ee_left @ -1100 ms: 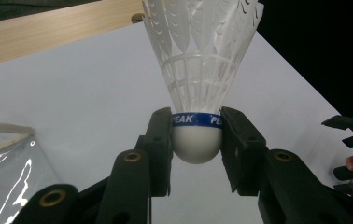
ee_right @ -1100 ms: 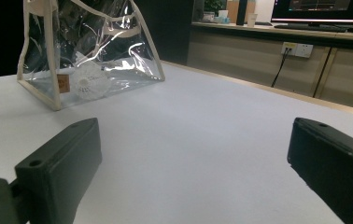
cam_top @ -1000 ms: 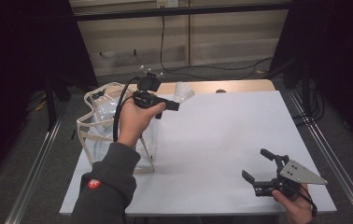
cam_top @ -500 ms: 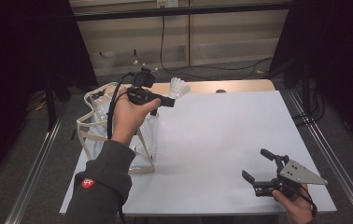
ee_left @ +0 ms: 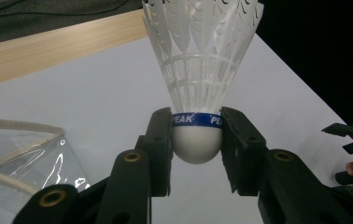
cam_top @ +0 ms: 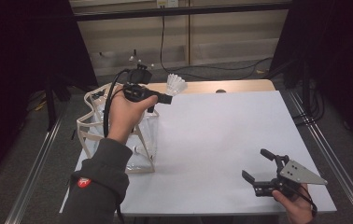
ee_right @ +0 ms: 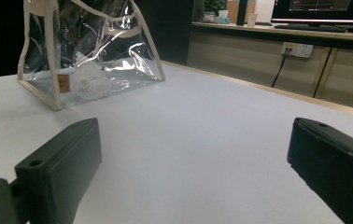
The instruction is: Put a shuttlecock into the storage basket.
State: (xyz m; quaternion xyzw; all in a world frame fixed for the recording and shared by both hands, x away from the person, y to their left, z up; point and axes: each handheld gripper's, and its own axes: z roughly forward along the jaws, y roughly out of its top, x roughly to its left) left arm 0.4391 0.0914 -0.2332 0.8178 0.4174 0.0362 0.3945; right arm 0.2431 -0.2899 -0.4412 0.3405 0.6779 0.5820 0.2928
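Shuttlecock (ee_left: 196, 88) | cork toward left hand-held gripper (ee_left: 196, 140) | skirt pointing away

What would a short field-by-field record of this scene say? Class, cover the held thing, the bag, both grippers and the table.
held thing: white shuttlecock with a blue band, clamped at its cork
left gripper: shut on the shuttlecock, raised beside the bag's top
bag: clear plastic with cream trim, standing at the table's left side
bag contents: another shuttlecock lies inside
right gripper: open, nothing between its jaws, low at the table's near right corner
table: white top with a wooden strip at the far edge
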